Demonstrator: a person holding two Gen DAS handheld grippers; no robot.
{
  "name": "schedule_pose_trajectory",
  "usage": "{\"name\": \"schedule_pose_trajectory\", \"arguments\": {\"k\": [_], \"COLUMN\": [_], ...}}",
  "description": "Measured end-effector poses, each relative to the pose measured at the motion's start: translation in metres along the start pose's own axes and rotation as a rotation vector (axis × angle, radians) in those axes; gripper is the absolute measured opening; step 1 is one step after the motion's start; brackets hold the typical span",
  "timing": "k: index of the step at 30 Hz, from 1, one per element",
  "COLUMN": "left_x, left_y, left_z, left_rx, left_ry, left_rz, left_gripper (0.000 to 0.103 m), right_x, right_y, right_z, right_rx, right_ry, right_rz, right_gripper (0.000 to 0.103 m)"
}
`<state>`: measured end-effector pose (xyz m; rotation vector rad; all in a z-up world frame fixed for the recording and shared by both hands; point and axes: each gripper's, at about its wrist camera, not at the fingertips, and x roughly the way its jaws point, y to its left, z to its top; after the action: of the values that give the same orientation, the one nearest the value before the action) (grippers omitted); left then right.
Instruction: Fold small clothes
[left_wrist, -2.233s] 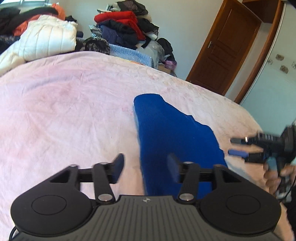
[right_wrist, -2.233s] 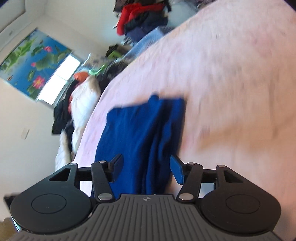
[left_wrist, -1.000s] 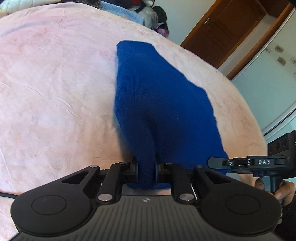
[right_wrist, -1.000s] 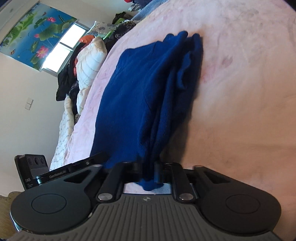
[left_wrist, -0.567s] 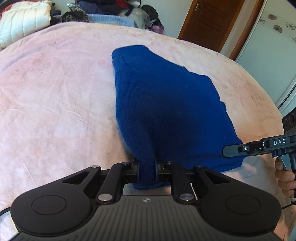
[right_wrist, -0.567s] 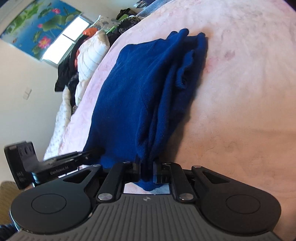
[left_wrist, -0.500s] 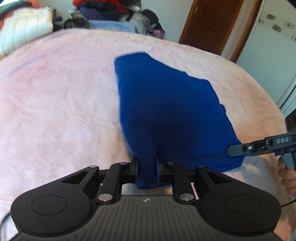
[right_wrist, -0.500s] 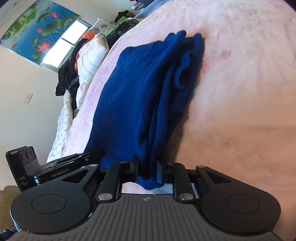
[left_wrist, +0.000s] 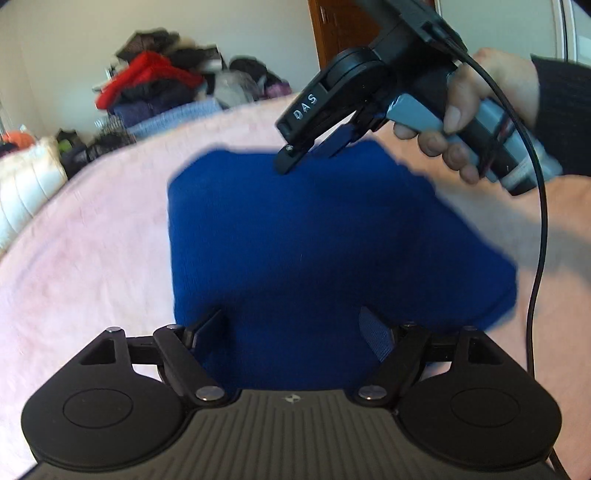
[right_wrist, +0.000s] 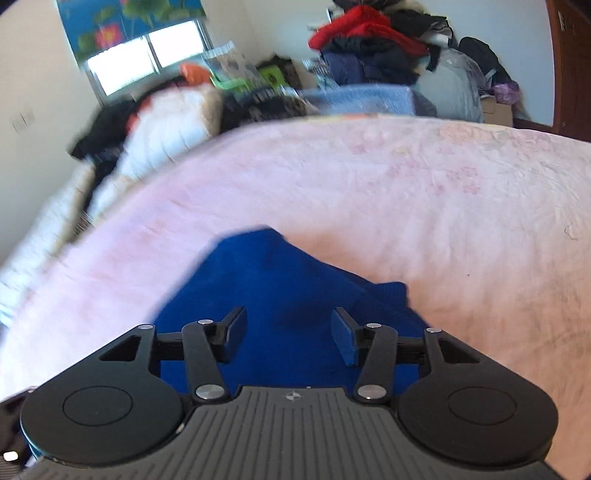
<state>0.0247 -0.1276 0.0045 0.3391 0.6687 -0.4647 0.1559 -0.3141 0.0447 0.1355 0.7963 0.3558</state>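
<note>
A blue knit garment (left_wrist: 303, 236) lies folded into a compact shape on the pink bed cover (left_wrist: 92, 236). My left gripper (left_wrist: 295, 332) is open, just above the garment's near edge, holding nothing. My right gripper (right_wrist: 288, 336) is open over the garment (right_wrist: 280, 295) and empty. In the left wrist view the right gripper (left_wrist: 314, 147) hovers above the garment's far edge, held by a hand.
Piles of clothes (right_wrist: 369, 40) and a white quilted jacket (right_wrist: 166, 122) lie beyond the far edge of the bed. A window (right_wrist: 144, 55) is on the back wall. A wooden door (left_wrist: 332, 26) stands at the right.
Both grippers were shut on the garment's near edge. They have carried it over, folded the garment shorter, then opened and let go. The right gripper now sits at the far side.
</note>
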Motion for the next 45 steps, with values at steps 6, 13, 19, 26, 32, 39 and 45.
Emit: {"name": "schedule_pose_trajectory", "arguments": {"k": [6, 13, 19, 26, 32, 39, 45], "left_x": [0.008, -0.006, 0.009, 0.005, 0.005, -0.002, -0.009], "left_y": [0.024, 0.018, 0.022, 0.022, 0.019, 0.011, 0.007], "left_z": [-0.003, 0.003, -0.003, -0.008, -0.008, -0.019, -0.02], "left_rx": [-0.043, -0.022, -0.04, -0.043, -0.058, -0.062, -0.079], "left_ry": [-0.004, -0.024, -0.006, -0.03, -0.031, -0.056, -0.039], "left_rz": [-0.066, -0.093, -0.105, -0.082, -0.069, -0.057, -0.024], "left_gripper": [0.085, 0.083, 0.087, 0.088, 0.089, 0.092, 0.092], "right_x": [0.013, -0.001, 0.082, 0.058, -0.041, -0.047, -0.091], "right_y": [-0.029, 0.029, 0.087, 0.056, 0.037, 0.003, 0.034], "right_z": [-0.014, 0.016, 0.034, 0.032, -0.03, -0.089, -0.093], "right_rx": [0.059, 0.011, -0.077, 0.133, 0.181, 0.269, 0.25], "right_ry": [0.02, -0.029, 0.179, 0.096, 0.011, -0.037, -0.102], "right_rz": [0.067, 0.202, 0.223, 0.206, 0.332, 0.259, 0.19], "right_gripper": [0.053, 0.05, 0.053, 0.05, 0.079, 0.05, 0.067]}}
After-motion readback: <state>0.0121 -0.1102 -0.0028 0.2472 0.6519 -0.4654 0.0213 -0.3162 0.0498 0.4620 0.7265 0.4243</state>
